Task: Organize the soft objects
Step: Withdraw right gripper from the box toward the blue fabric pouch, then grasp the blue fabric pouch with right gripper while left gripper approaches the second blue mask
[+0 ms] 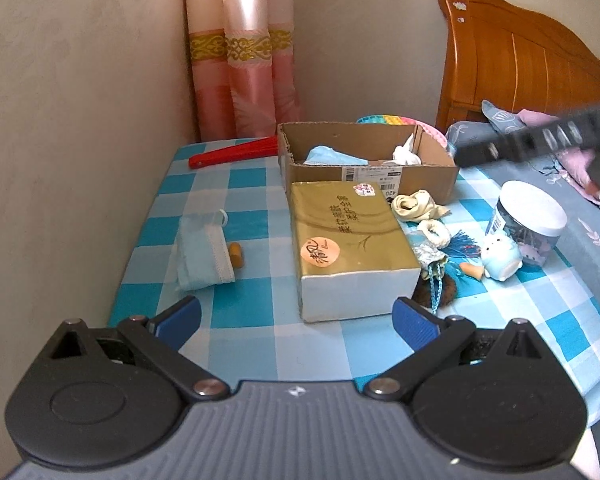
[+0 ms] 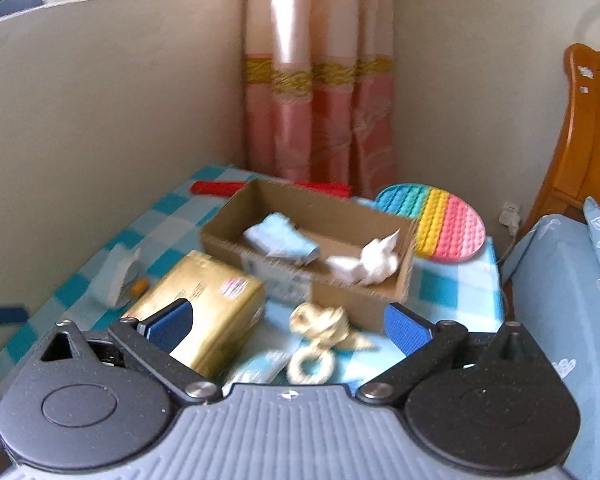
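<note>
The blue-and-white checked worktop point(image 1: 244, 312) is crowded. The open brown cardboard box point(image 2: 356, 292) already holds a blue cloth point(image 2: 280, 242) and a white cloth point(image 2: 366, 266). Both the left gripper point(image 1: 296, 320) and right gripper point(image 2: 286, 324) have fingers wide and empty. Risk: the right fingers, closing on the cream knotted cloth point(image 2: 324, 322), may snag the adjacent cream ring point(image 2: 310, 364) or nudge the gold rectangular carton point(image 2: 204, 308). The folded blue face mask point(image 1: 204, 256) lies well apart.

Both wrist cameras looked steeply down over their own blue-padded fingers onto the blue-checked tablecloth point(image 1: 244, 184). Each framed the open brown cardboard box point(image 1: 364, 168) point(image 2: 300, 248) and gold rectangular packet point(image 1: 352, 236) point(image 2: 216, 300) centrally; the right view sat nearer.
</note>
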